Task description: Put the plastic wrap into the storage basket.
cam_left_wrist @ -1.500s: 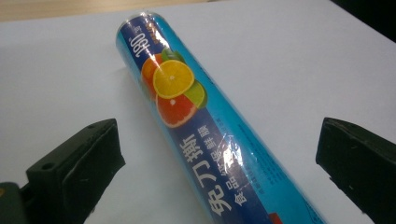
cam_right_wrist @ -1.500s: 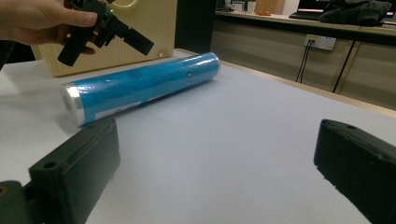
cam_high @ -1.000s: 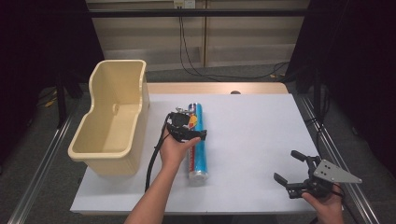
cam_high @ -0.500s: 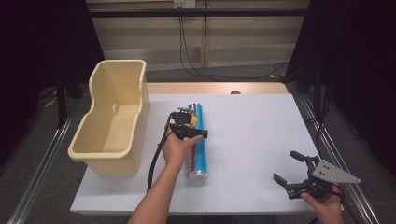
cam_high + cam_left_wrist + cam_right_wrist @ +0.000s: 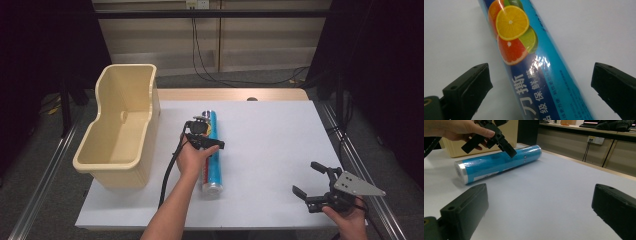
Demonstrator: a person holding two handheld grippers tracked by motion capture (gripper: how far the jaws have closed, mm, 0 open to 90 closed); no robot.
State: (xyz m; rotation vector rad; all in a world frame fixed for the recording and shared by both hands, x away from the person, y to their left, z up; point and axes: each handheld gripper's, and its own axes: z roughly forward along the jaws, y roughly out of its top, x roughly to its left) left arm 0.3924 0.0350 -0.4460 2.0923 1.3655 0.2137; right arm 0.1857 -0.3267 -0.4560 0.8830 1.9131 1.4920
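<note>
Right now the blue tube lies on its side on the white table, just beside the cream plastic bin, its silver end cap towards the person. Its wrapper carries a picture of citrus slices, an orange, a lime and a pink grapefruit, and below them large white Chinese characters, among them 撕, 保 and 鲜 as far as I can read them; smaller print along the side is too blurred to make out.

Over the middle of the tube hangs the left gripper, jaws spread wide, one on each side of the tube and neither touching it. Its black cable trails back along the forearm.

Well apart, near the table's front right corner, the right gripper sits low over bare table, its jaws likewise wide apart and holding nothing, the grey plate on top.
</note>
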